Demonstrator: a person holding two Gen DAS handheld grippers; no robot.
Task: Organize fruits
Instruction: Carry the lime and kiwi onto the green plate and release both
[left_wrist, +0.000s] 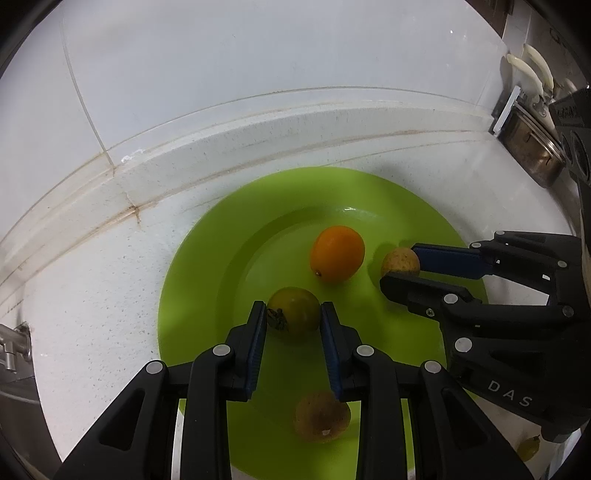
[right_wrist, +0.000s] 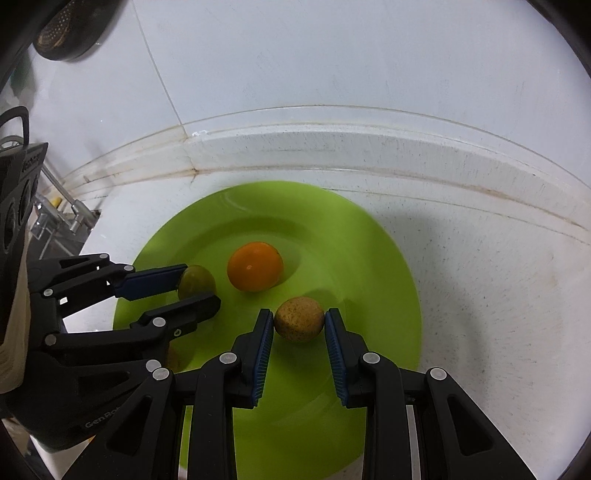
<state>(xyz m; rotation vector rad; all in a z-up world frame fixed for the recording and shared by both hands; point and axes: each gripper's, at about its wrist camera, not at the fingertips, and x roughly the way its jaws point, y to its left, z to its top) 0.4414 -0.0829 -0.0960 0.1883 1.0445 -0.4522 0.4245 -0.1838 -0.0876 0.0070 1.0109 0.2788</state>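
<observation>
A lime green plate (left_wrist: 207, 266) (right_wrist: 369, 258) lies on the white counter. An orange (left_wrist: 337, 253) (right_wrist: 255, 266) rests near its middle. My left gripper (left_wrist: 293, 315) (right_wrist: 199, 284) is shut on a greenish fruit (left_wrist: 293, 310) (right_wrist: 195, 281) that sits low over the plate. My right gripper (right_wrist: 299, 320) (left_wrist: 400, 266) is shut on a speckled tan fruit (right_wrist: 299, 318) (left_wrist: 399, 261) at the plate's right side. Another tan fruit (left_wrist: 321, 417) lies on the plate under the left gripper.
A tiled wall and a raised backsplash ledge (left_wrist: 258, 129) run behind the plate. A metal container (left_wrist: 532, 147) with white utensils stands far right. A sink fitting (right_wrist: 62, 214) is at the left. A small greenish fruit (left_wrist: 528, 446) lies on the counter, right of the plate.
</observation>
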